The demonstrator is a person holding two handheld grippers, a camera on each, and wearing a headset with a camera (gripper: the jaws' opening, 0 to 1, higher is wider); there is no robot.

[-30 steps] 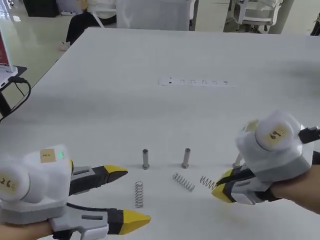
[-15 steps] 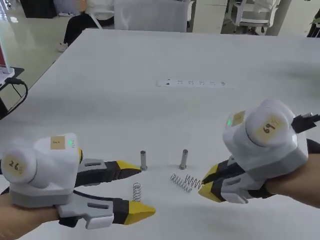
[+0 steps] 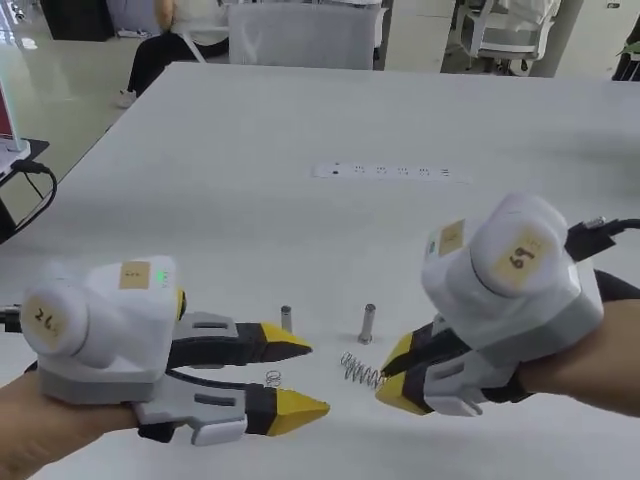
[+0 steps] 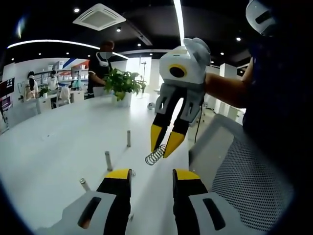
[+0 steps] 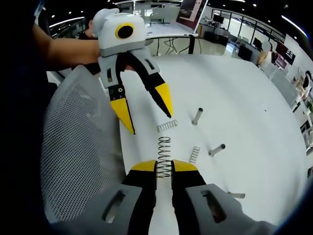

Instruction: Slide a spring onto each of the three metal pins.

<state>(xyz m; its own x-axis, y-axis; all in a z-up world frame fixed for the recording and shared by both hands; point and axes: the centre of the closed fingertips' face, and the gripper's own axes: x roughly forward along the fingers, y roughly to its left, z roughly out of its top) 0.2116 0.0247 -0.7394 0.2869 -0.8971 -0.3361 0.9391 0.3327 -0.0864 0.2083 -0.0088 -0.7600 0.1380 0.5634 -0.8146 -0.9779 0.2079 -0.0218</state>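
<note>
**Right hand-held gripper clamps a spring near the table's near edge**

The right hand-held gripper [image 5: 164, 166] has its jaws pinched on one spring [image 5: 165, 152], which sticks out forward from the tips, just above the table [image 3: 300, 200] near its near edge. The left hand-held gripper [image 3: 320, 378] faces it with jaws spread and nothing between them. Two loose springs [image 5: 167, 126] [image 5: 194, 154] lie on the table. The three metal pins [image 4: 128, 138] [image 4: 108, 160] [image 4: 84, 184] stand bare in a row just beyond, towards the table's middle.

White table [image 3: 300, 120] with power strip [image 3: 380, 171], mesh chair [image 3: 300, 35], glossy floor [image 3: 70, 70] beyond.
</note>
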